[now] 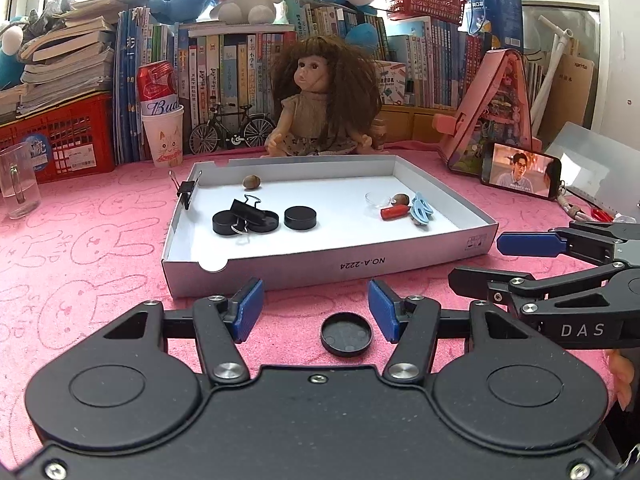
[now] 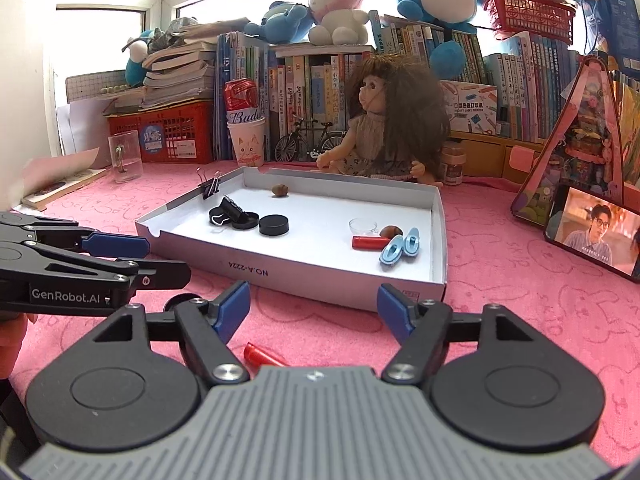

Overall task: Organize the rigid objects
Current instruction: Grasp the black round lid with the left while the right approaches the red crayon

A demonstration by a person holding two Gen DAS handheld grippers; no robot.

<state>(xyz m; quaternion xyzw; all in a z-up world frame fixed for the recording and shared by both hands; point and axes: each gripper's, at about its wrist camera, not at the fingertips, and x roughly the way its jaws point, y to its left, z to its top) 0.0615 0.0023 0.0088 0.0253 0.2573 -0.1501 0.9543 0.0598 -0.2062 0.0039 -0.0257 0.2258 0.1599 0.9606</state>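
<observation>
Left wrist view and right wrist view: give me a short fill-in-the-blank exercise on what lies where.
1. On the cloth between the left tool's fingers lies a black ____.
2. The red tube by the right tool lies ____ the tray.
3. The blue shoes lie ____ the tray.
4. One binder clip is clipped on the tray's ____.

Missing words: cap; outside; inside; wall

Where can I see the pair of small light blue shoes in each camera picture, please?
Left wrist view: the blue shoes lie in the right part of the white tray, at the right end of a red tube.
Right wrist view: the shoes are near the tray's right wall, right of centre.
Shared landmark: the doll behind the tray.
</observation>
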